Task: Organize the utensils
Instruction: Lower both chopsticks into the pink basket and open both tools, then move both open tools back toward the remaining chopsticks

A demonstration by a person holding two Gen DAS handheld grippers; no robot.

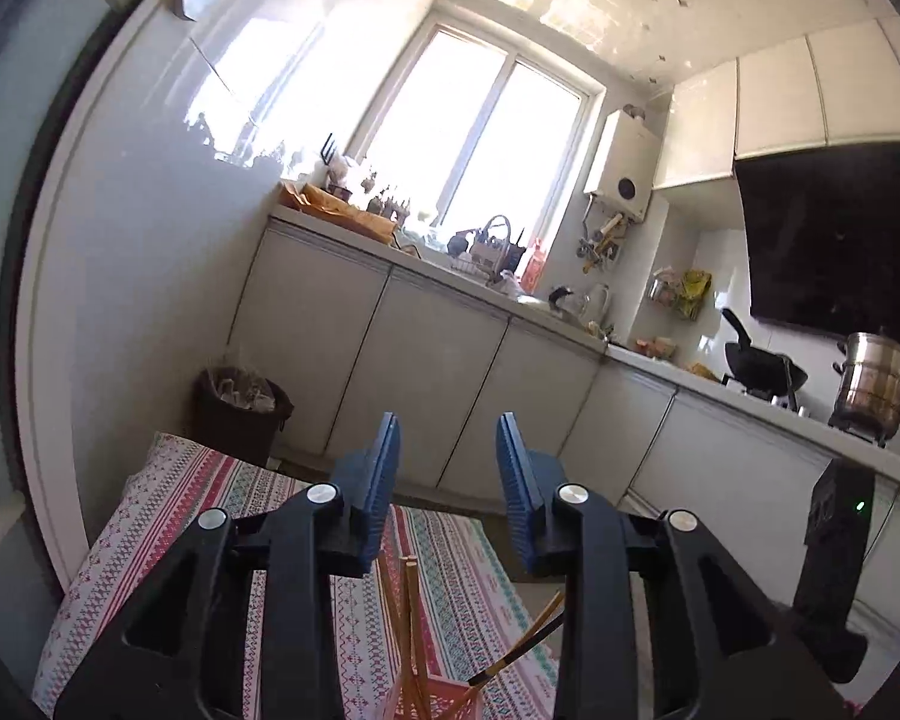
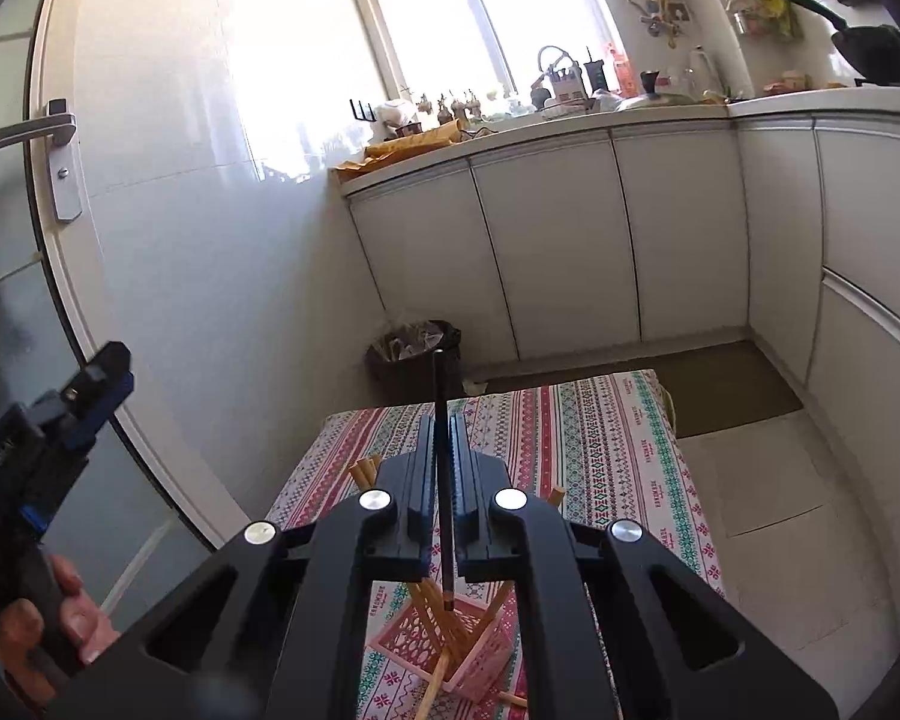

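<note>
Right gripper (image 2: 442, 450): fingers pressed nearly together, clamping a thin black stick that runs lengthwise between them, pointing forward and slightly down. Left gripper (image 1: 448, 450): blue fingers (image 1: 384, 468) spread wide apart, nothing between them, raised and tilted up (seen off to the side in the right view, with the person's hand (image 2: 54, 618) wrapped round its grip).

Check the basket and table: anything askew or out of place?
One wooden chopstick lies loose on the tablecloth beside the pink basket rather than in it. The right gripper holds a black chopstick upright above the basket.
</note>
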